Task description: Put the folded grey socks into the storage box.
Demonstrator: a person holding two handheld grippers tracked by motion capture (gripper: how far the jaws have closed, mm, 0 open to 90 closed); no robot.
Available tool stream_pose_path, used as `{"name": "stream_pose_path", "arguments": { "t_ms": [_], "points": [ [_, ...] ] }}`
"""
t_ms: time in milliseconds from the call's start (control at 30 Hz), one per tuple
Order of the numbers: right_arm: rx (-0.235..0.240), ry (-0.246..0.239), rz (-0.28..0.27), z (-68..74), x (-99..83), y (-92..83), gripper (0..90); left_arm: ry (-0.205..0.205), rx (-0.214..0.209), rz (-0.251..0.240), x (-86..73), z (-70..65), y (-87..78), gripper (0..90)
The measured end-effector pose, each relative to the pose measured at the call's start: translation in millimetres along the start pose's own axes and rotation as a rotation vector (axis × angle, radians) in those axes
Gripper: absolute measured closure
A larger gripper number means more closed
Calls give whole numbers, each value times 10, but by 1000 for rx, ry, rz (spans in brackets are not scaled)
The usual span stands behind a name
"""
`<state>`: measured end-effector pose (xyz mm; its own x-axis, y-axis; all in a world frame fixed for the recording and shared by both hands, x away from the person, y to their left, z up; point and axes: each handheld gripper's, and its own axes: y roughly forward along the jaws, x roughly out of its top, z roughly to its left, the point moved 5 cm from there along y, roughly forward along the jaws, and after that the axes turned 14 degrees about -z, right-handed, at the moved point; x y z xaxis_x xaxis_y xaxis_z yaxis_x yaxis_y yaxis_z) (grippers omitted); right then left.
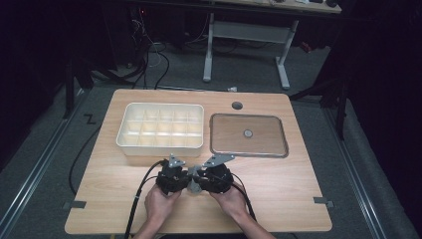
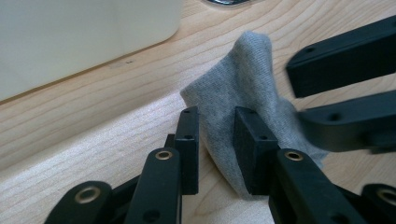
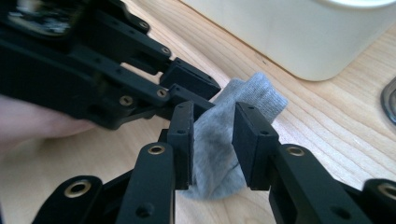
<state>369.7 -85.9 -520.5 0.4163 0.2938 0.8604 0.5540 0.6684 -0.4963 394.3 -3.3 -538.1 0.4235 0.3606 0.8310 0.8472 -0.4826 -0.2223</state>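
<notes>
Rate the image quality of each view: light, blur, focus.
High view: table evenly lit, surroundings dark, slightly soft. Left gripper view: grey sock sharp enough to show its knit, the white box washed out, the right gripper blurred. Right gripper view: sock clear, the left gripper dark.

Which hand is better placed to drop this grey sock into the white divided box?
Left, probably. The left gripper appears pinched on the grey sock, and the white divided box sits just ahead on its side; the right gripper faces the tray instead.

A small grey knitted sock (image 2: 243,98) stands bunched upright on the wooden table (image 2: 93,135)
</notes>
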Motion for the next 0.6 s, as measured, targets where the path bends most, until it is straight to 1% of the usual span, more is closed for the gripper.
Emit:
{"name": "stream_pose_path", "arguments": {
  "t_ms": [67,100,167,200,233,333,467,500,567,600],
  "points": [
    [-13,-3,13,-21,-25,55,702,2,4,1,-5,-1,1,721],
    [-19,0,23,-26,-35,62,726,4,6,3,-8,3,2,722],
    [-33,-14,40,-57,-63,69,805,10,9,6,-14,9,4,723],
    [-36,-20,50,-78,-84,68,861,13,9,8,-21,10,6,724],
    [-41,-23,66,-99,-113,67,880,16,9,10,-28,8,8,724],
    [-46,-25,88,-150,-195,69,900,26,7,10,-41,-5,11,725],
    [-60,-39,121,-194,-287,91,900,20,9,8,-30,-6,7,722],
    [-60,-35,128,-213,-313,102,900,21,7,7,-26,-7,3,720],
    [-57,-23,124,-235,-339,99,900,21,4,5,-20,-10,-3,717],
    [-56,-26,122,-238,-339,94,900,19,2,5,-17,-13,-6,715]
  ]
}}
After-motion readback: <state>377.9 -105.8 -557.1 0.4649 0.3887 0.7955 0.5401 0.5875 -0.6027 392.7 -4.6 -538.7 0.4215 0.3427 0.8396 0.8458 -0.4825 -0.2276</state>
